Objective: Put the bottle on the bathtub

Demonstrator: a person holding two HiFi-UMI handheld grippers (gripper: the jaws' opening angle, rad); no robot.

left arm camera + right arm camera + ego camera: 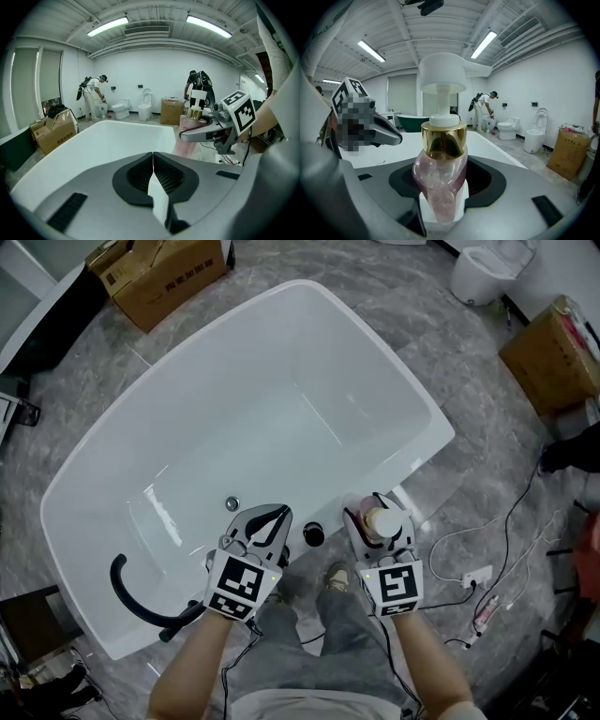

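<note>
Grey marbled floor in a bare showroom, a cardboard box (159, 273) at far left, a white bathtub (433, 418) slanting across the middle.

At the near rim, the left gripper (277, 514): shut jaw against jaw, nothing between, idle over the tub's inner wall.

Just to its right, the right gripper (377, 514): clamped narrowly on the body of a pink bottle (440, 183), gold collar and white pump head upright above the jaws. Held beside the near rim, toward its right end. Contact between base and rim: impossible to tell.

Judged as the carry-and-place step: grasped, not yet released.

Next, probably:
- bring squarely over the flat of the rim, keeping upright
- lower until the base sits
- ease the jaws apart and back off without nudging the tall pump

Some risk of tipping on so narrow a ledge.

Farther right, loose cables (506, 531) on the floor and another box (553, 352).
</note>
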